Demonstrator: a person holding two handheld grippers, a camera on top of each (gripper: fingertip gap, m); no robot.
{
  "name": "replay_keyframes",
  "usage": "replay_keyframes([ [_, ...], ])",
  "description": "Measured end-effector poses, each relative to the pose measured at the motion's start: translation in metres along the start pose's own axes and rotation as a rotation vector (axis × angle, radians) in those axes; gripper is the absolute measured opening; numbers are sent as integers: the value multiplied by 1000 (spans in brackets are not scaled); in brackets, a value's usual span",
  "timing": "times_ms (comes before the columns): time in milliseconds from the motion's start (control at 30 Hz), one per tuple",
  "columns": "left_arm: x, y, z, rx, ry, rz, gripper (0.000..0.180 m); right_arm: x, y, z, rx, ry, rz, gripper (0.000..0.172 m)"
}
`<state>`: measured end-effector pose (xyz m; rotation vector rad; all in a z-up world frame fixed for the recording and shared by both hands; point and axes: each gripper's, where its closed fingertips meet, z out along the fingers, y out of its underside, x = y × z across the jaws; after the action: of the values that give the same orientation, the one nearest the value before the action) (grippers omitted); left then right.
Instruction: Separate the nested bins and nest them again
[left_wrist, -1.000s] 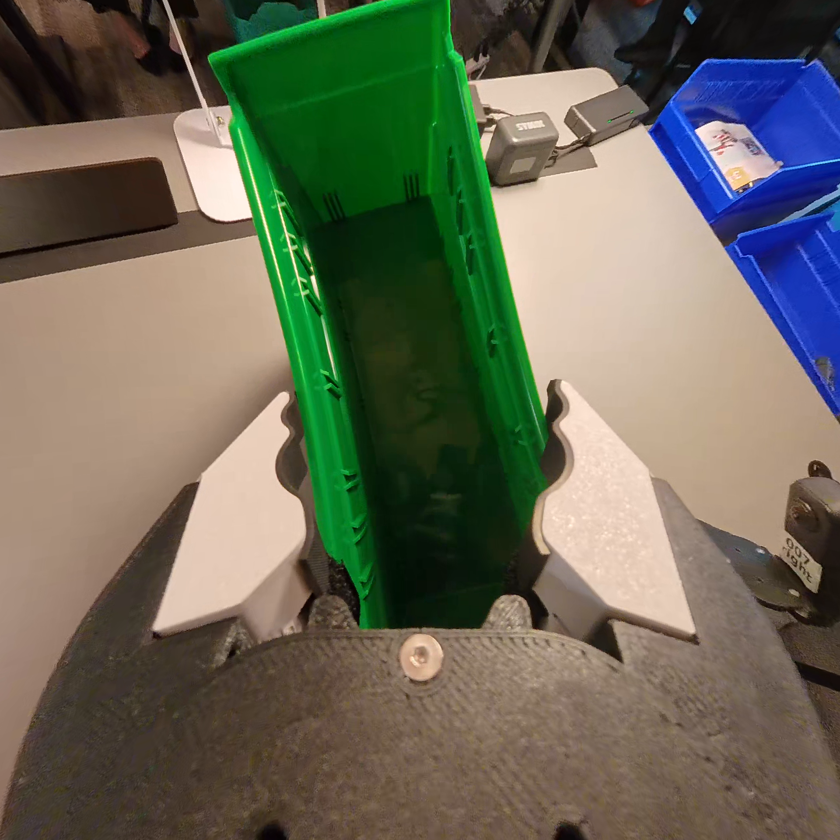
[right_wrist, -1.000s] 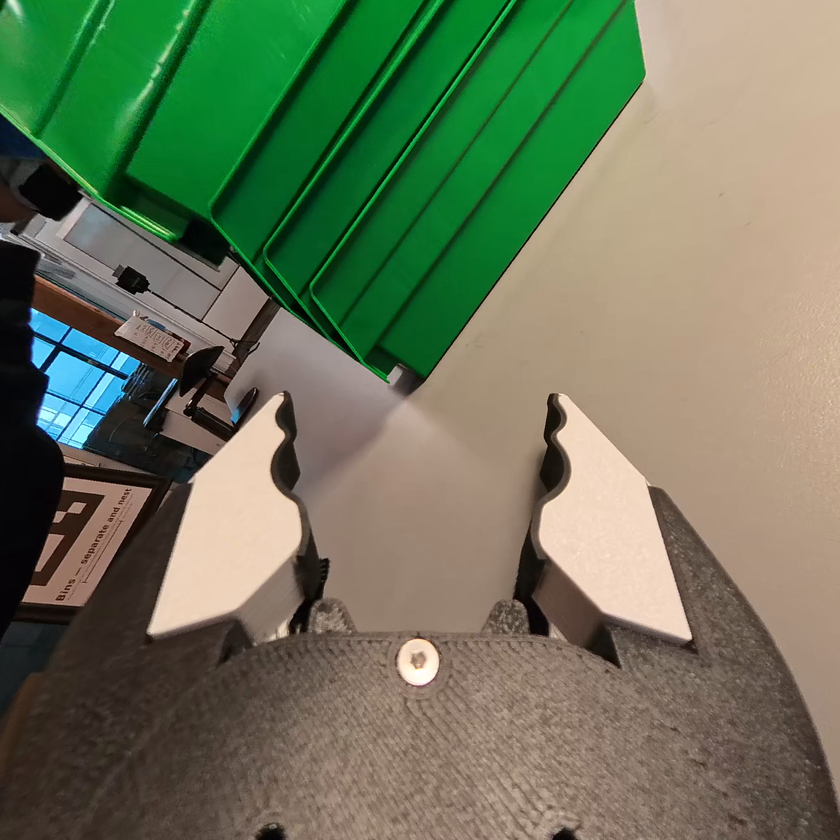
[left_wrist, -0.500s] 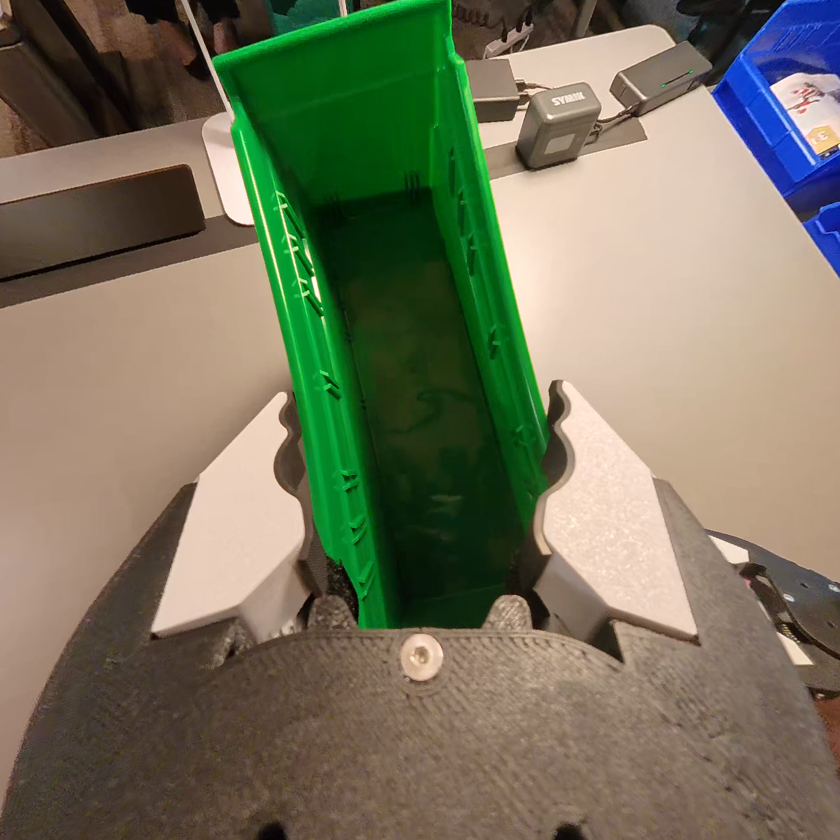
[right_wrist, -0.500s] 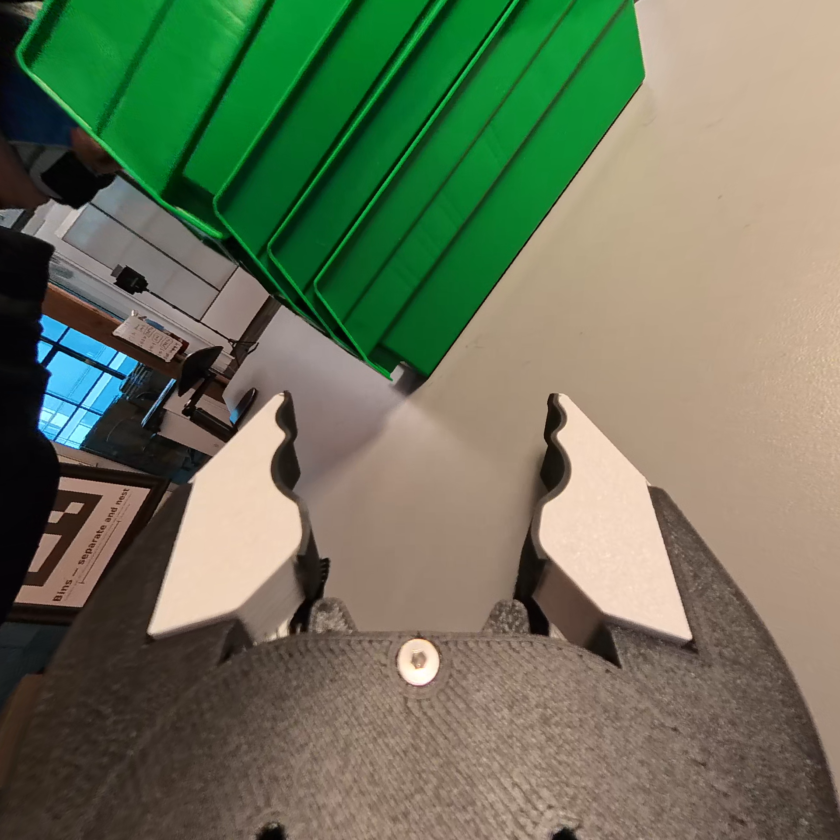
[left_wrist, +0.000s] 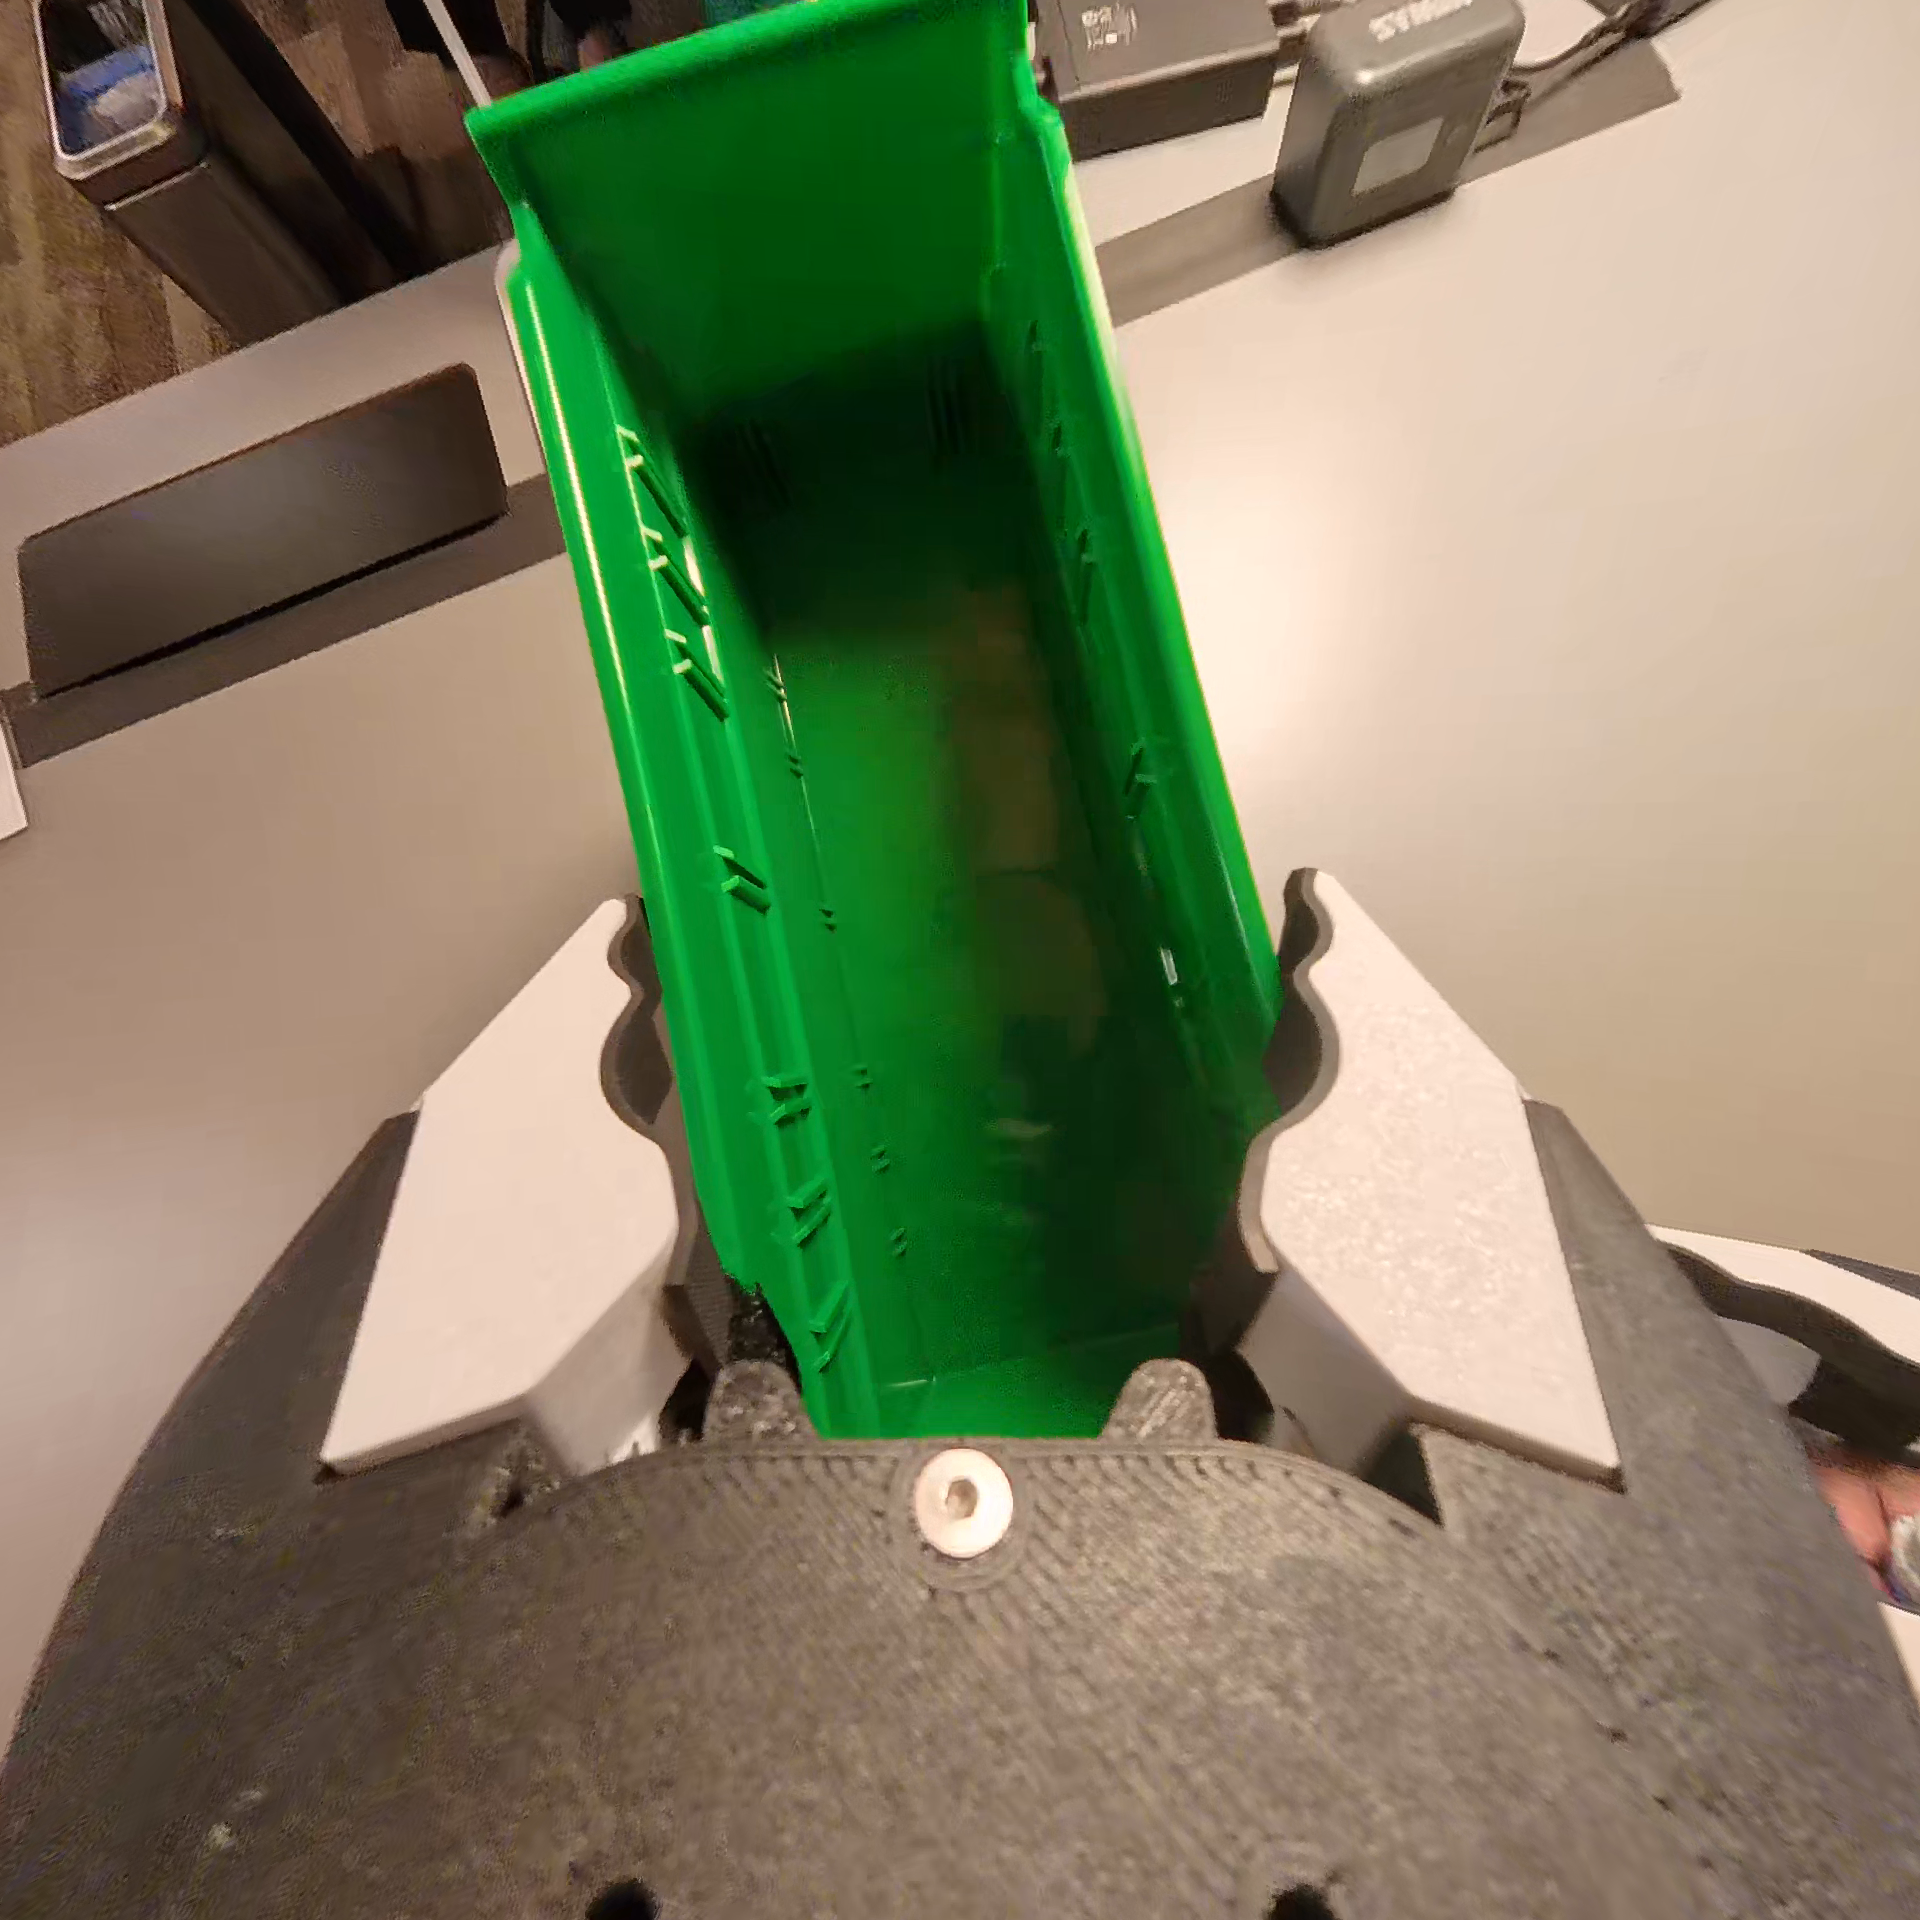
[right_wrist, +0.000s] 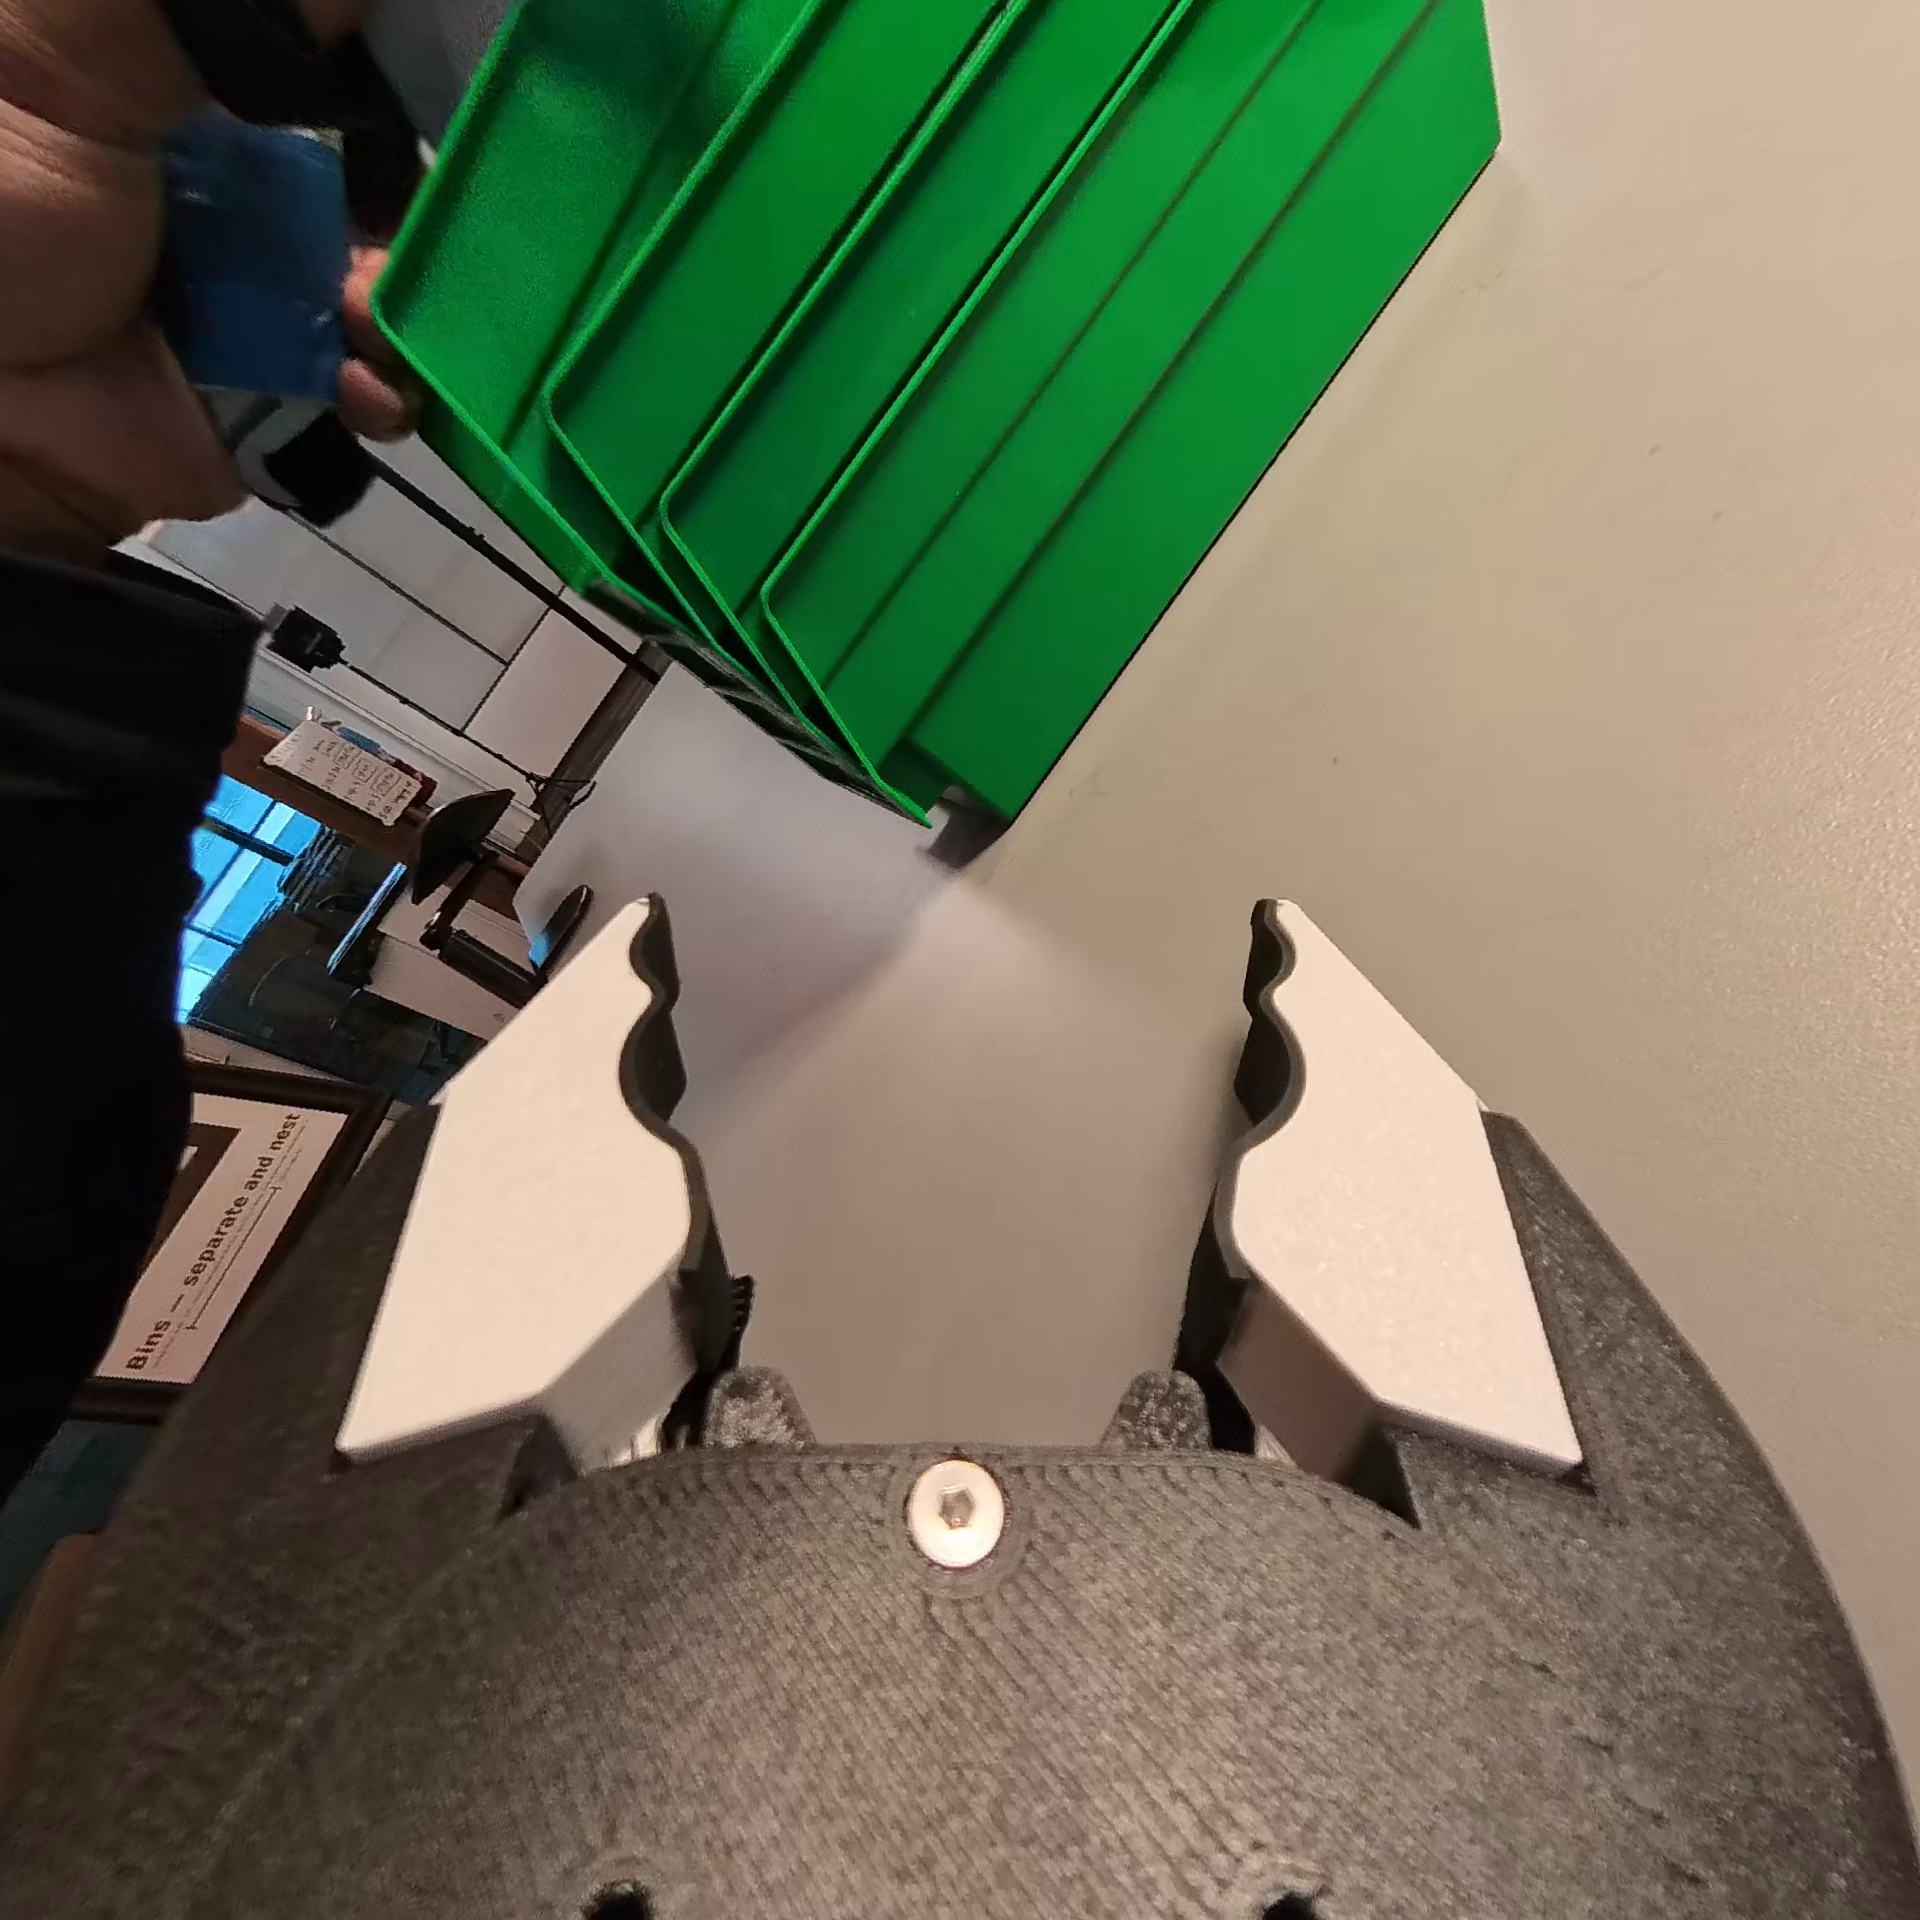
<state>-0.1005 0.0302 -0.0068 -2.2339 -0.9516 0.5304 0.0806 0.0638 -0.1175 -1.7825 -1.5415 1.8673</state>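
Note:
In the left wrist view a green bin (left_wrist: 935, 727) stands lengthwise between my left gripper's (left_wrist: 958, 935) fingers, open side toward the camera. The jaws are spread. A dark gap shows beside the left finger (left_wrist: 623, 1039), and the bin sits skewed toward the right finger (left_wrist: 1299, 1039). In the right wrist view a stack of nested green bins (right_wrist: 1091, 436) stands on the table (right_wrist: 1558, 935), with the outermost bin (right_wrist: 488, 239) tilted at a hand (right_wrist: 62, 208). My right gripper (right_wrist: 956, 935) is open and empty, short of the stack's near corner.
On the table beyond the bin lie a black slab (left_wrist: 260, 540) and grey power devices with cables (left_wrist: 1392, 114). A metal waste bin (left_wrist: 104, 94) stands on the floor past the table's edge. A framed sign (right_wrist: 208, 1268) stands at the left in the right wrist view.
My left jaws have widened and the green bin has skewed between them. In the right wrist view the outermost bin and the hand have come down toward the stack. The right gripper stays open.

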Motion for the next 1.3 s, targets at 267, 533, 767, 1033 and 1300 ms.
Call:
replay_keyframes([
  [267, 27, -20, -37, 236, 46, 60, 131, 0, 0, 0, -4, -7, 7, 110],
  [533, 1, 42, -106, 492, -56, 45, 124, -1, 0, 0, -2, -11, 2, 111],
  [767, -81, 195, -53, 329, -338, -199, 119, -28, 5, -3, 27, -50, -68, 122],
  [1033, -81, 223, -40, 279, -507, -121, 110, -154, 29, 14, 66, -222, -221, 127],
  [1300, -72, 230, -39, 252, -563, -40, 110, -193, 66, 43, 1, -188, -355, 126],
])
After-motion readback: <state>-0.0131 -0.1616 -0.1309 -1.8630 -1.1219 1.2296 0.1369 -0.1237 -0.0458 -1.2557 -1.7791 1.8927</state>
